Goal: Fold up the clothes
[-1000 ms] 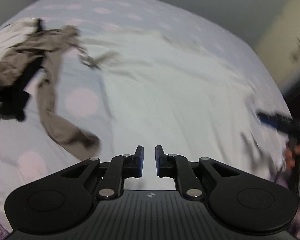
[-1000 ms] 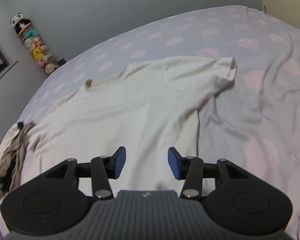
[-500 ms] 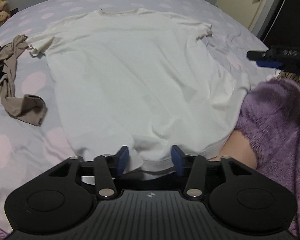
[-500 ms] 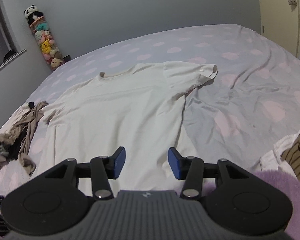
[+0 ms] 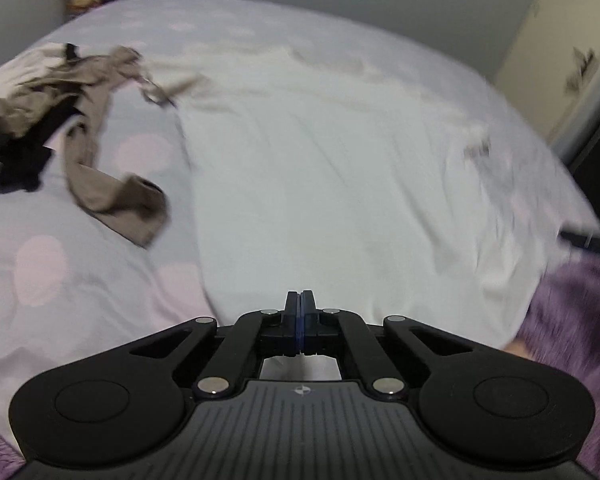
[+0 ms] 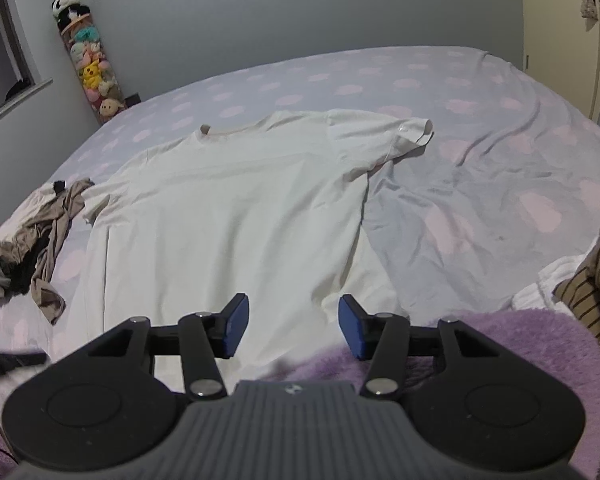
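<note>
A white T-shirt (image 6: pixel 236 200) lies spread flat on the bed, collar at the far side; it also shows in the left wrist view (image 5: pixel 332 168), blurred. My left gripper (image 5: pixel 301 312) is shut at the shirt's near hem; white cloth shows under the fingers, but whether they pinch the hem I cannot tell. My right gripper (image 6: pixel 292 326) is open and empty, held above the shirt's near right hem, over a purple fleece (image 6: pixel 500 344).
A heap of beige and black clothes (image 6: pixel 28 240) lies at the shirt's left, also in the left wrist view (image 5: pixel 60 128). The bed sheet (image 6: pixel 480 184) is lilac with pink spots. White and striped clothes (image 6: pixel 580 276) lie at the right. Plush toys (image 6: pixel 88 60) stand against the far wall.
My left gripper was open half a second ago and has shut at the near hem; its view swung left and blurred. My right gripper stayed open and drew back a little.
</note>
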Motion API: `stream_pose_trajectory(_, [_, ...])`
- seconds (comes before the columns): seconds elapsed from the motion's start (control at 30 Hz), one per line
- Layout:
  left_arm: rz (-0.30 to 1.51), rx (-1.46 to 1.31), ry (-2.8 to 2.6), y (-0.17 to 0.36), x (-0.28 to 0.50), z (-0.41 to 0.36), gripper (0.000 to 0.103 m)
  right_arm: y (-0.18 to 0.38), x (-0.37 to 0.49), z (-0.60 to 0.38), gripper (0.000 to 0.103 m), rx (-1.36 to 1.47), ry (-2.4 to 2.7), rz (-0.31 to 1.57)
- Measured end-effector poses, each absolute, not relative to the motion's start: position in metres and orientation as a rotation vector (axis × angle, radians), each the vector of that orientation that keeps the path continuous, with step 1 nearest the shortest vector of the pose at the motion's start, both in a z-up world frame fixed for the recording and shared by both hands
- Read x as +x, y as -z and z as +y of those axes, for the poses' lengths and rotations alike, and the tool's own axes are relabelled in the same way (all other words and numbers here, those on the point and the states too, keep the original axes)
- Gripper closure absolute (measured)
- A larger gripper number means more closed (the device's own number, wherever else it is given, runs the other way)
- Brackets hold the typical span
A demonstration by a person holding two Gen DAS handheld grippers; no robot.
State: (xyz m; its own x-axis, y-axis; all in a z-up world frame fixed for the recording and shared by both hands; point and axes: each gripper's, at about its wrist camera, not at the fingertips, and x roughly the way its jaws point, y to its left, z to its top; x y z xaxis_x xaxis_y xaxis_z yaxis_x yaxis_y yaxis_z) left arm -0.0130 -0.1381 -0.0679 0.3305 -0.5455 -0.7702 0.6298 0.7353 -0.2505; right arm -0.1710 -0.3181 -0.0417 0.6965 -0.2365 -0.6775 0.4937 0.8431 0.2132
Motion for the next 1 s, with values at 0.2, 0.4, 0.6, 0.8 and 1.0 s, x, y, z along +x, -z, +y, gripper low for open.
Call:
stream_pose_trajectory(0.2, [0.958,0.209,0.846,0.067,-0.032,-0.158,0.087,0.052,-0.156,-0.31,0.05,0.391,0.381,0.731])
stream_pose_trajectory(0.4, [0.979,0.345,0.845,0.091,-0.046,-0.181,0.064,0.057,-0.151,-0.306,0.048,0.389,0.371,0.745])
stream_pose_trajectory(0.6, [1.026,0.403,0.816,0.118,-0.04,-0.195,0.063,0.061,-0.148,-0.309,0.047,0.405,0.37,0.752])
stream_pose_trajectory(0.8, [1.022,0.41,0.754,0.124,-0.03,-0.189,0.096,0.062,-0.149,-0.313,0.046,0.424,0.361,0.742])
stream_pose_trajectory(1.0, [1.013,0.098,0.711,0.079,-0.001,-0.138,0.098,0.062,-0.15,-0.313,0.046,0.433,0.356,0.737])
